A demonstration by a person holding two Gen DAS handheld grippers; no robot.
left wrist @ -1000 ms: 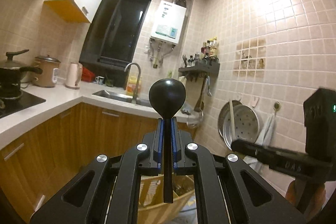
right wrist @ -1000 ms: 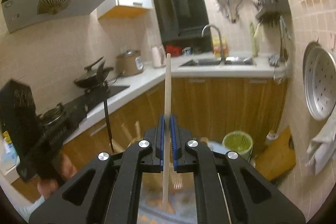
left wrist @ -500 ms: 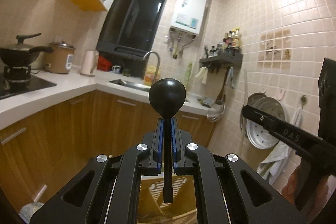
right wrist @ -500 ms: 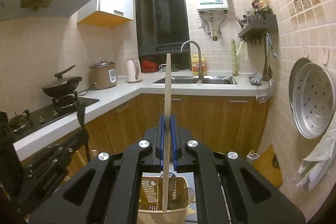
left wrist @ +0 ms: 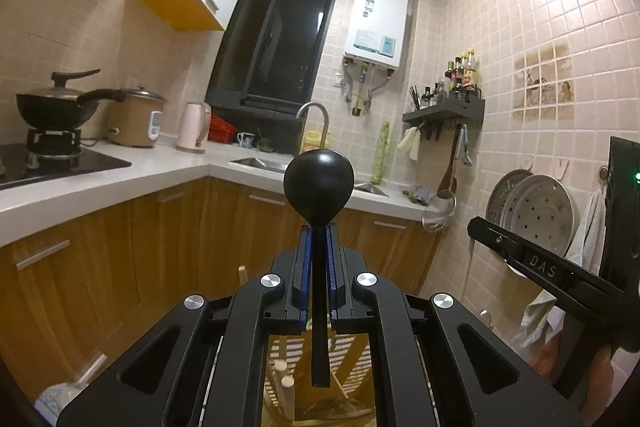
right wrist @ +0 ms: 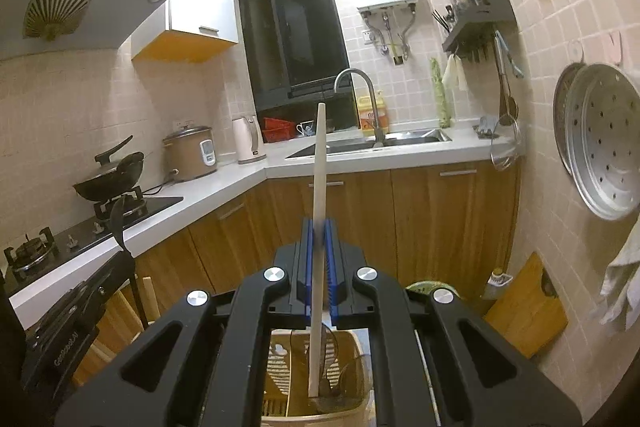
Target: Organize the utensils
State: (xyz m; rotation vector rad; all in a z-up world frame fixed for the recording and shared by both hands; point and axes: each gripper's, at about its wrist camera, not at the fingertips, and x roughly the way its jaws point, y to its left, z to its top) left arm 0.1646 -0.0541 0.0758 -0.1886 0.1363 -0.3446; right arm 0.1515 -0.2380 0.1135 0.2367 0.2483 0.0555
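Jaws clamped: left gripper (left wrist: 319, 269) on black spoon (left wrist: 319, 187), right gripper (right wrist: 319, 267) on wooden stick (right wrist: 318, 227). Lower vertically, handle-end first, into slatted holder (right wrist: 352, 403); release only once seated.

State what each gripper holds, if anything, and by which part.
The left gripper clamps a black spoon by its handle, just below the bowl. The right gripper clamps a pale wooden utensil partway along its stick handle; its working end is not clearly visible.
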